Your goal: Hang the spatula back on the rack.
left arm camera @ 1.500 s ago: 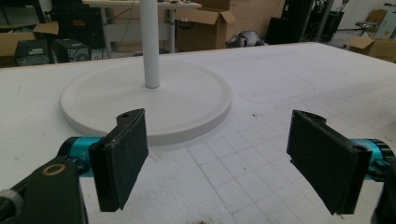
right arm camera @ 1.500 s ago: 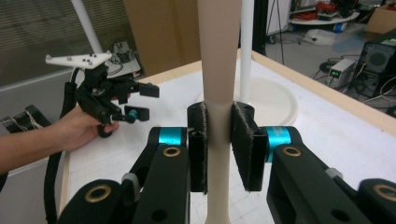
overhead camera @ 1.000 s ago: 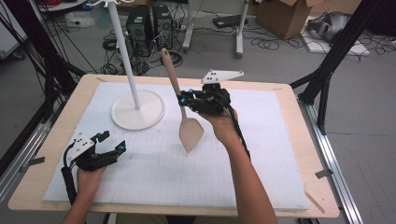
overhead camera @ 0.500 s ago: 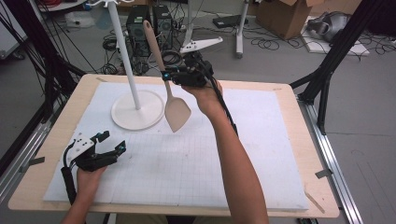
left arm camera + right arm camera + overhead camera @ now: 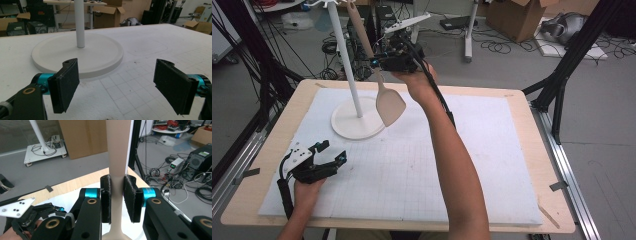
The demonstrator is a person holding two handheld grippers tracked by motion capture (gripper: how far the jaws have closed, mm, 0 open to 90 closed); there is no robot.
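Observation:
A beige spatula (image 5: 390, 106) hangs blade-down above the far part of the white mat (image 5: 472, 170), handle tilted up and left. My right gripper (image 5: 377, 62) is shut on its handle (image 5: 117, 157), the pads pressing both sides. The spatula is close to the pole (image 5: 344, 55) of a white stand, whose round base (image 5: 354, 125) sits on the mat below the blade. My left gripper (image 5: 331, 154) rests on the mat at the near left, open, with nothing between its fingers (image 5: 65, 85). The stand base (image 5: 77, 53) lies just ahead of it.
The wooden table (image 5: 537, 165) borders the mat. Black frame posts (image 5: 562, 75) stand at the right and left edges. Cables, electronics and cardboard boxes (image 5: 512, 15) cover the floor beyond the far edge. The stand's top hooks are near the spatula handle's end.
My right gripper has carried the spatula up off the mat and leftward toward the stand's pole. The left gripper has stayed where it was.

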